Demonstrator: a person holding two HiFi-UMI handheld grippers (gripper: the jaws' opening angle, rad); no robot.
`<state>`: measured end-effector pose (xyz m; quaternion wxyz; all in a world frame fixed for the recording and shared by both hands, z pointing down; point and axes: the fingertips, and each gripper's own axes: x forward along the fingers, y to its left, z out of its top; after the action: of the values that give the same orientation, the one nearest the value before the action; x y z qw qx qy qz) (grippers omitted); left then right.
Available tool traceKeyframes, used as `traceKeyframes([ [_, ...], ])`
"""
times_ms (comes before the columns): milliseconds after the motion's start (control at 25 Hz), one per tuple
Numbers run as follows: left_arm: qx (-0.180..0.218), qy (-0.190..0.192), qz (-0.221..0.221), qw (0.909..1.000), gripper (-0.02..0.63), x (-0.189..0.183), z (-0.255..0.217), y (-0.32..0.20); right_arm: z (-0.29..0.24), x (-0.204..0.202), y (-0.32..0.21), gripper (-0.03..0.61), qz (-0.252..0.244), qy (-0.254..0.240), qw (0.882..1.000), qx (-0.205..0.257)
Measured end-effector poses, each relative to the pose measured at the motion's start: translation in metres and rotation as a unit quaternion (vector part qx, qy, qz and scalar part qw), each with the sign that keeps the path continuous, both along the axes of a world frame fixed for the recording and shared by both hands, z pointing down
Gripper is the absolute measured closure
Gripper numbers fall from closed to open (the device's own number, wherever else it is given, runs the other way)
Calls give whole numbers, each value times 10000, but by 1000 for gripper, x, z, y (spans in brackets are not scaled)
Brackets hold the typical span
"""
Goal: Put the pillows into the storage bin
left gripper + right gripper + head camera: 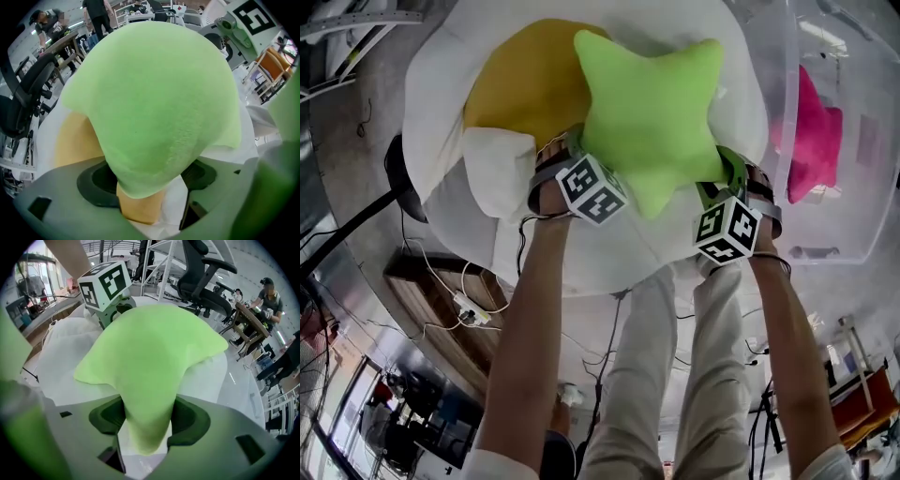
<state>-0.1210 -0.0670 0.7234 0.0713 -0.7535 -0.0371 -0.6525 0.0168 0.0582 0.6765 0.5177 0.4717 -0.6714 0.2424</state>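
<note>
Up near the top middle of the head view, a green star pillow point(652, 122) is held at two of its points, one per claw. The left claw point(150, 180) is closed on the pillow's lower-left point, with the plush packed in between both pads, as seen in the left gripper view. The right claw point(147, 423) is clamped on the lower-right point, which is visibly squeezed narrow between the jaws. A yellow pillow point(520, 80) is tucked partly under the green one, toward the upper left of the frame, and a white pillow point(497, 169) is parked just beside the left claw's marker cube point(592, 190). All of it is spread over a round tabletop point(441, 94) covered in white. Whether the green one is lifted clear of the yellow one can't be told, tbh. Over at the upper right, a clear storage bin point(862, 248) is seen beside the tabletop, and a pink star pillow point(816, 141) is already sitting inside it.
</note>
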Motion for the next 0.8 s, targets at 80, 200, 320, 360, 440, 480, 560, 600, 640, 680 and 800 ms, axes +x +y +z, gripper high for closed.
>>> traceKeyframes([
  [80,-14,-50,-7,10000,212,-2,-5,-1,-4,0,-1,305,-42,-13,10000,-37],
  [200,-50,-58,-57,10000,212,-4,-13,2,-10,1,0,305,-132,-44,9999,-79],
  [320,-111,-55,-117,9999,213,-7,-23,6,-20,0,0,305,-226,-60,9997,-95],
  [360,-118,-77,-126,9998,212,-8,-27,7,-23,0,1,305,-246,-67,9996,-106],
  [440,-131,-109,-129,9998,212,-10,-34,9,-31,-2,3,305,-267,-97,9995,-139],
  [480,-133,-113,-133,9998,212,-11,-39,9,-35,-3,3,305,-282,-114,9994,-143],
  [560,-130,-90,-161,9997,212,-11,-47,7,-44,-3,-1,305,-322,-114,9994,-113],
  [600,-111,-68,-177,9998,212,-11,-51,4,-48,-3,-4,305,-339,-98,9993,-83],
  [640,-81,-48,-190,9998,212,-10,-56,1,-51,-2,-7,305,-352,-78,9993,-50],
  [680,-51,-40,-199,9998,212,-10,-60,-1,-55,-1,-10,305,-358,-65,9993,-23],
  [800,-10,-122,-212,9997,212,-9,-72,-4,-66,0,-11,304,-301,-100,9995,27],
])
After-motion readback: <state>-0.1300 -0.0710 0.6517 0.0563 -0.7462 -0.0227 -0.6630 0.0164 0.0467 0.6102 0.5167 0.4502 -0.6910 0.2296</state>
